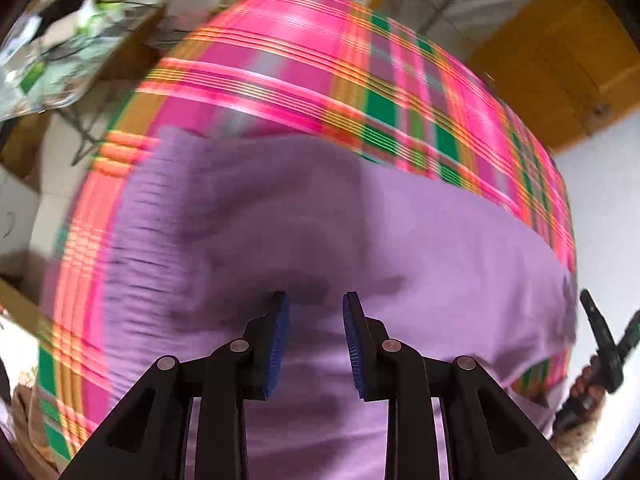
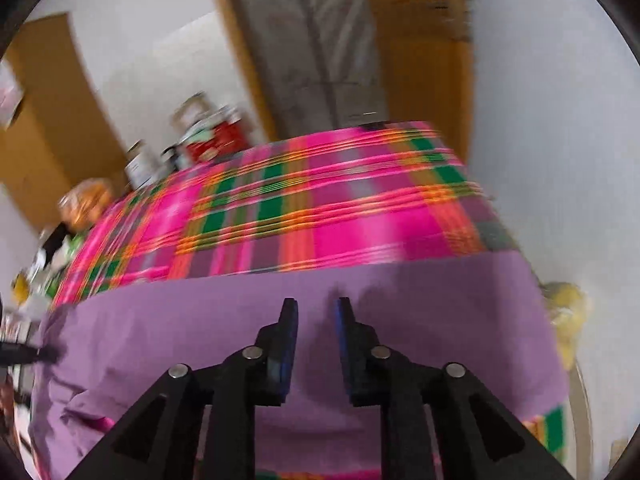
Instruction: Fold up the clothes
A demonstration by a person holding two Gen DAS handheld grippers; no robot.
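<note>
We are hovering left tool (image 1: 316, 300) and right tool (image 2: 318, 306), both spread, over purple garment (image 1: 400, 240); plaid-covered counter (image 2: 340, 208) lying beyond.

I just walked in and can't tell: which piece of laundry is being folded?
Find the bright pink, green and orange plaid cloth covering the surface. On its near edge lies a plain lilac garment, the only unpatterned fabric there.

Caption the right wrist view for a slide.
Open right gripper above a purple garment spread on a pink plaid cloth.
</note>
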